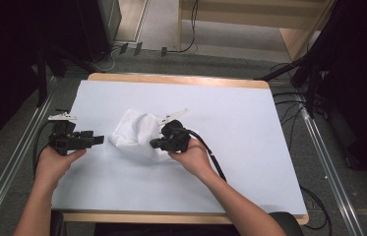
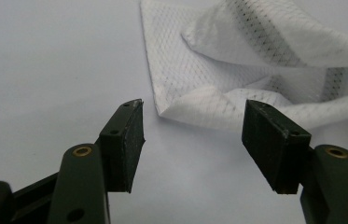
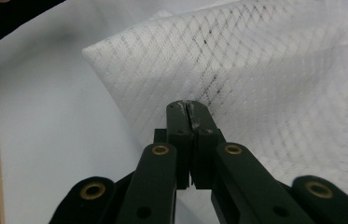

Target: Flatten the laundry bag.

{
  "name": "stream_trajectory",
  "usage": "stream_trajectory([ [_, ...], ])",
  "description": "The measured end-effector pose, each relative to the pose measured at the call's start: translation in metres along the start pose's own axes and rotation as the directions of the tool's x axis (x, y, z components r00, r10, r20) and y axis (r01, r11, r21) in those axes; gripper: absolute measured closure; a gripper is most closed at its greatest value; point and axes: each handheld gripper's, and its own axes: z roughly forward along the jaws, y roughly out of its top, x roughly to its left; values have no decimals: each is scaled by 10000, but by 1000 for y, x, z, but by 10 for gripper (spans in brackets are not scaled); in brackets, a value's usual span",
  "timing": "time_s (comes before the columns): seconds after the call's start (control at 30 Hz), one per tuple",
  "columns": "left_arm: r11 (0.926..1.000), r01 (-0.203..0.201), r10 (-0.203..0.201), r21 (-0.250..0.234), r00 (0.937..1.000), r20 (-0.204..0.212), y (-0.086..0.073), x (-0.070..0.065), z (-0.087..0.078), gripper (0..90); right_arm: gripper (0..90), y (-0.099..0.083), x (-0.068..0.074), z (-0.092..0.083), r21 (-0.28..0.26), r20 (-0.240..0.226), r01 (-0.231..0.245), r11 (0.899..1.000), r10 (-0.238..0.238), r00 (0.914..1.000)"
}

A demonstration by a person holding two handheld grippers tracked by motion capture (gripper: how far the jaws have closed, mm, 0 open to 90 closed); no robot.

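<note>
right claw [image 3: 189, 109] is closed, nothing seen pinched, over the cloth [image 1: 134, 129]. left claw [image 2: 192, 126] is open at the cloth's 9 o'clock corner; that corner should be pinched fully before lifting.

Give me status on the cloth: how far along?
Early. Done: nothing clearly finished; the white cloth lies crumpled on the table. In hand: right gripper, jaws shut, is at the cloth; whether it pinches fabric I can't tell. Left gripper waits open by a corner. Left: seemingly flattening or folding.

Soft even light, dark blurry edges.
</note>
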Motion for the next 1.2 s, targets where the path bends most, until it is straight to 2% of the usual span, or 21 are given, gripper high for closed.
stream_trajectory([
  [0.13, 10000, -42, 42, 30, 10000, 46, 1, -2, 1, 396, 895, 0, 4, 1, 111, -153, 90, 9999, -89, 9998],
  [0.23, 9999, -124, 124, 101, 9999, 41, 1, -4, 3, 395, 880, 0, 1, -7, -96, -127, 69, 9999, -70, 9999],
  [0.33, 9998, -182, 181, 126, 9998, 52, 1, -5, 4, 394, 878, -3, -10, -20, -252, 227, -31, 9997, 37, 9997],
  [0.5, 9997, -239, 238, 110, 9997, 110, 3, -9, 5, 395, 864, -8, -30, -31, -299, 750, -246, 9992, 268, 9968],
  [0.57, 9995, -298, 296, 129, 9994, 163, 4, -10, 6, 395, 850, -10, -40, -34, -357, 903, -470, 9983, 501, 9947],
  [0.73, 9989, -448, 444, 161, 9987, 257, 10, -14, 13, 395, 812, -18, -67, -43, -489, 1522, -910, 9946, 975, 9835],
  [0.83, 9986, -487, 480, 221, 9983, 323, 12, -16, 18, 395, 794, -24, -83, -47, -489, 1787, -1291, 9904, 1358, 9745],
  [0.93, 9979, -572, 562, 295, 9978, 347, 13, -18, 19, 395, 763, -30, -97, -48, -455, 2163, -1446, 9885, 1510, 9646],
  [1.13, 9972, -689, 676, 288, 9968, 430, 16, -22, 22, 395, 721, -40, -115, -48, -303, 2588, -1858, 9821, 1873, 9476],
  [1.2, 9970, -701, 686, 314, 9966, 468, 17, -23, 23, 395, 705, -43, -119, -45, -215, 2725, -1879, 9820, 1865, 9439],
])
